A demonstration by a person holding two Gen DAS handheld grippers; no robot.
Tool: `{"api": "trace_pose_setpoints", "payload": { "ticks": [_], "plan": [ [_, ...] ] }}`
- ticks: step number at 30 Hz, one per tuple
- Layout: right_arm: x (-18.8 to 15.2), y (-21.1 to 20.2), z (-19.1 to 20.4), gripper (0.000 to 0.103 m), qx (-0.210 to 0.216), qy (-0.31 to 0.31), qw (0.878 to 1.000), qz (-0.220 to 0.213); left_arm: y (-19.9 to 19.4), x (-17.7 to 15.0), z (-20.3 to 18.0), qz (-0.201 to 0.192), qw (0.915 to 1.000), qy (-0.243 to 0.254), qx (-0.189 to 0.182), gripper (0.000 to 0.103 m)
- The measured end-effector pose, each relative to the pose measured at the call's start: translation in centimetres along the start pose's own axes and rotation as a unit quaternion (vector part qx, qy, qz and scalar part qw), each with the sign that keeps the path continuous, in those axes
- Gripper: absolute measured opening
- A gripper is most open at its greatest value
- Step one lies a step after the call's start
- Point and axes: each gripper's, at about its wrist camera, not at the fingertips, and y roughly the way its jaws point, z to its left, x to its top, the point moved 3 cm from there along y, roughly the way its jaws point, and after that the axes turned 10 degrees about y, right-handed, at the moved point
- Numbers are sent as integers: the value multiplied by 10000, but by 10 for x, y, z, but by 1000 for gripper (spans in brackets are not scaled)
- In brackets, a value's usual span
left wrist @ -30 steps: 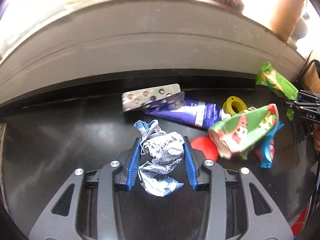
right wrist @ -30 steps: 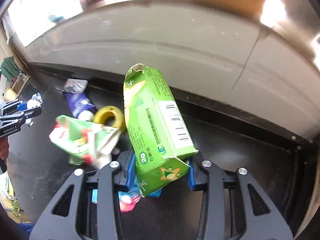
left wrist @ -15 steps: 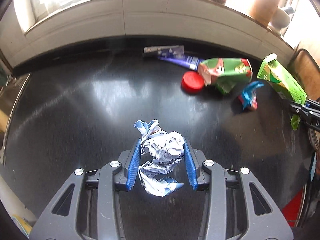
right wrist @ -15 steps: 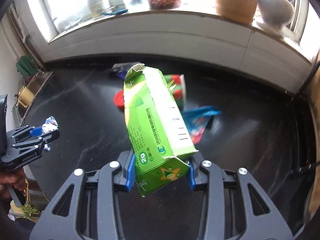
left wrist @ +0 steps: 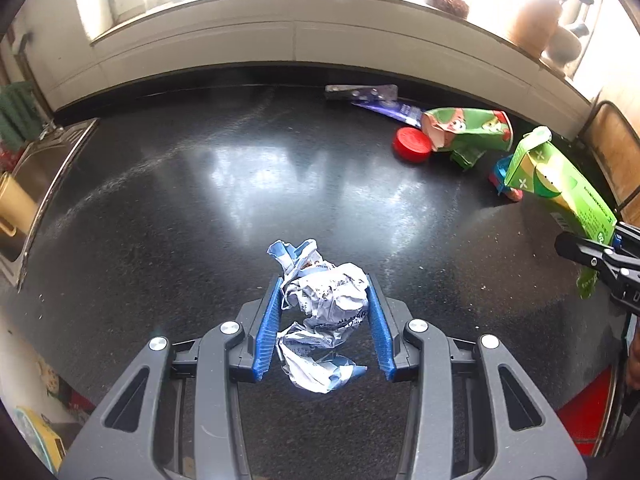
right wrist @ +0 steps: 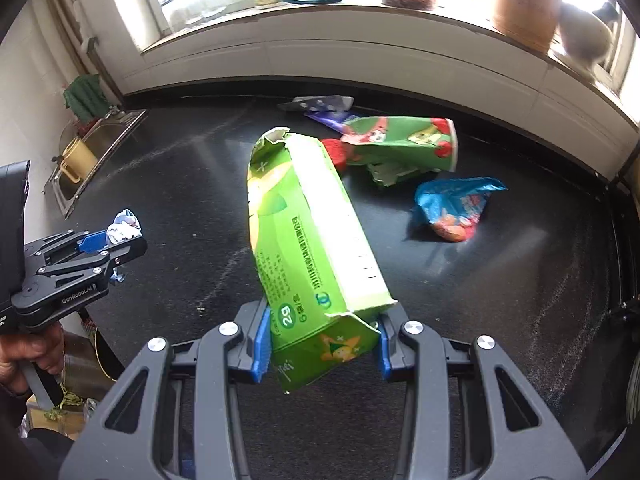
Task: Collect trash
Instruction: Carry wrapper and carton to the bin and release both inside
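Both grippers have pulled back from the pile of litter near the wall, and the counter now spreads wide below them where a second ago the trash filled the near view. The left gripper [left wrist: 322, 320] stays partly closed on a crumpled paper wad [left wrist: 320, 312], its blue pads pressing the wad from either side. The right gripper [right wrist: 320, 344] is likewise part-way closed on the lower end of a torn green carton [right wrist: 308, 240], which juts up and away from the jaws — lifted clear of the black countertop [right wrist: 500, 300].

That means two pieces are already picked and in transit; the likely step in hand is carrying them to a bin, which neither view shows clearly.

Left behind on the counter, near the back wall, lie a flattened green paper cup [right wrist: 404, 148], a red lid [left wrist: 412, 144] touching it, a purple tube [left wrist: 394, 110], a blister pack [left wrist: 360, 91], and a blue wrapper [right wrist: 454, 204] just beside the cup. The collecting is only part done.
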Motion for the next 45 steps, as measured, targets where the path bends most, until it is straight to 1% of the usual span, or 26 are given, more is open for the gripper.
{"api": "trace_pose_setpoints", "payload": {
  "ticks": [3,6,10,12,15,16,18,19,21,22,24,25,26,29,30,33,38,41,45],
  "plan": [
    [3,2,29,40,164,-261,9995,-23,-15,-6,18,-101,9996,-188,182,40],
    [4,7,67,40,446,-541,9975,0,-31,-25,42,-232,9977,-433,472,40],
    [-3,22,136,40,918,-1079,9898,151,-52,-65,80,-292,9916,-856,930,40],
    [-12,33,177,40,1166,-1419,9824,340,-61,-91,101,-253,9864,-1169,1129,40],
    [-31,49,235,40,1523,-1910,9676,644,-74,-135,131,-126,9759,-1709,1349,40],
    [-38,53,248,40,1603,-2031,9632,726,-78,-154,142,-70,9712,-1903,1433,40],
    [-56,62,288,40,1809,-2367,9498,951,-82,-181,156,16,9636,-2176,1551,40],
    [-63,65,301,40,1875,-2482,9448,1030,-83,-195,162,70,9593,-2313,1617,40],
    [-83,73,336,40,2037,-2790,9301,1250,-86,-230,178,189,9479,-2637,1775,40],
    [-92,76,350,40,2096,-2916,9237,1336,-87,-242,183,212,9443,-2739,1812,40],
    [-113,85,381,40,2209,-3183,9091,1532,-87,-277,198,290,9329,-3061,1877,40],
    [-122,89,393,40,2245,-3286,9031,1613,-88,-289,204,319,9288,-3171,1892,40],
    [-133,95,408,40,2276,-3394,8964,1716,-85,-307,213,364,9230,-3319,1914,40],
    [-163,115,447,40,2262,-3617,8823,1992,-75,-350,234,438,9116,-3610,1919,40],
    [-173,124,460,40,2244,-3651,8792,2084,-70,-361,241,467,9086,-3694,1893,40],
    [-194,151,483,40,2123,-3675,8756,2307,-51,-390,260,475,9013,-3877,1873,40],
    [-221,206,515,40,1765,-3734,8721,2624,-16,-423,289,536,8930,-4098,1784,40],
    [-228,229,526,41,1629,-3703,8715,2772,-2,-433,298,567,8917,-4146,1727,40],
    [-238,247,539,41,1521,-3772,8687,2826,11,-443,306,609,8922,-4159,1649,41]
  ]
}}
